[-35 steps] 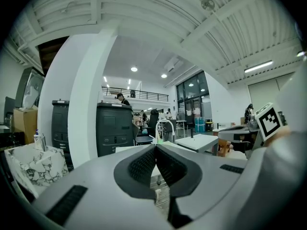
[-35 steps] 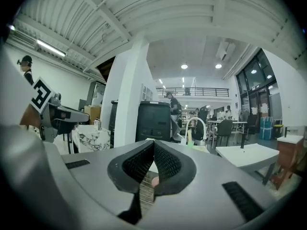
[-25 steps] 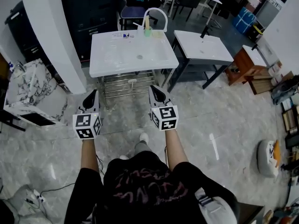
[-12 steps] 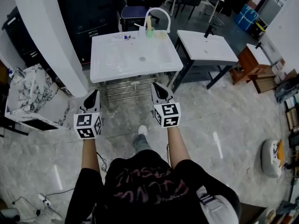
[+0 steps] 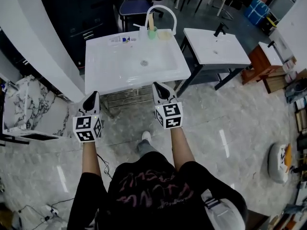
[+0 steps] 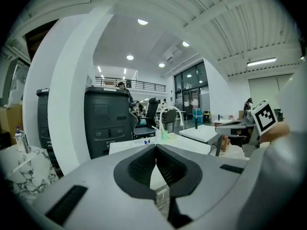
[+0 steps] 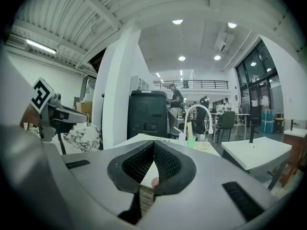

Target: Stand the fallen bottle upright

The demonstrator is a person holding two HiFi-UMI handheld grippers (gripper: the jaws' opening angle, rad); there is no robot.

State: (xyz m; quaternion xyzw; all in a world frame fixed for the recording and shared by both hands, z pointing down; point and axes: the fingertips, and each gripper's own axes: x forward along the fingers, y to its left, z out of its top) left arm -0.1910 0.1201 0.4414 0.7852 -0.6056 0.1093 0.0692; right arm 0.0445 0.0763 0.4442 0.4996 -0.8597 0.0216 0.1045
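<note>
A small clear bottle [image 5: 118, 39] with a blue cap lies on its side on the back ledge of the white sink [image 5: 110, 68]; in the left gripper view the bottle [image 6: 146, 141] is tiny and far off. My left gripper [image 5: 91, 97] is shut and empty, short of the sink's front left edge. To its right, my right gripper [image 5: 160, 89] is also shut and empty, just before the front edge. Both point at the sink. The left gripper [image 6: 156, 148] and the right gripper [image 7: 154, 143] each show jaws meeting at the tips.
On the sink's back ledge stand a clear bottle [image 5: 142, 32], a green cup [image 5: 151, 32] with a stick in it and a yellow pad [image 5: 164, 34], under a white arched faucet [image 5: 161, 12]. A second sink table [image 5: 216, 47] is at the right, a white pillar [image 5: 33, 37] at the left.
The person has walked toward the sink. Both grippers have come closer to its front edge, still shut and side by side.
</note>
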